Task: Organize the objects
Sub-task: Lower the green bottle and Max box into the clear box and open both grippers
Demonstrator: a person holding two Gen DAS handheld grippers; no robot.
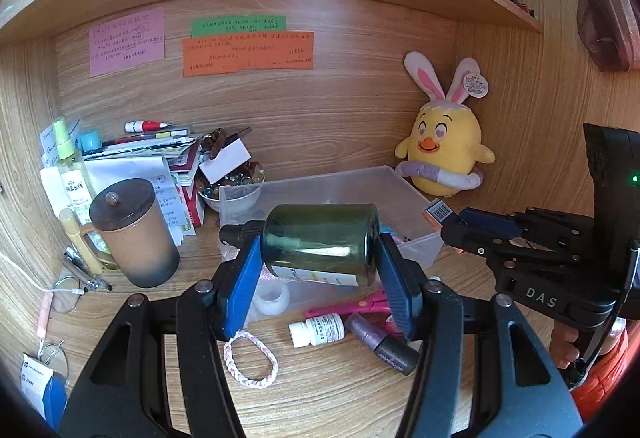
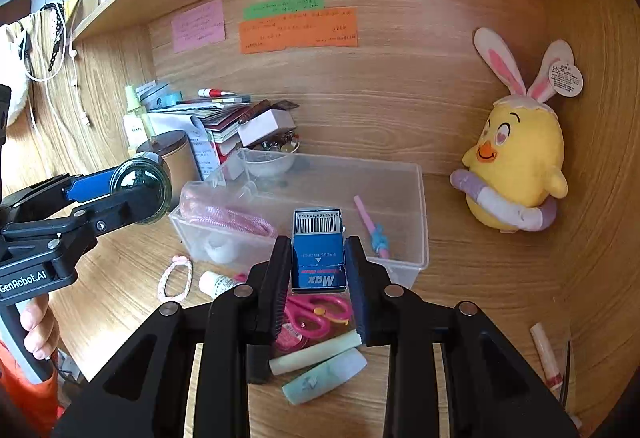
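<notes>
Green bottle [image 1: 320,242] and blue box [image 2: 319,250] gripped above bin [image 2: 420,198]

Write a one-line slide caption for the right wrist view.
Right gripper holds a blue Max box above the clear plastic bin; left gripper grips a green glass bottle.

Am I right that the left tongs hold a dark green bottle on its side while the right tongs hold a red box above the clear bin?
Not quite: the box in the right tongs is blue, as the right wrist view shows. The left tongs do hold the dark green bottle on its side, near the clear bin.
</notes>
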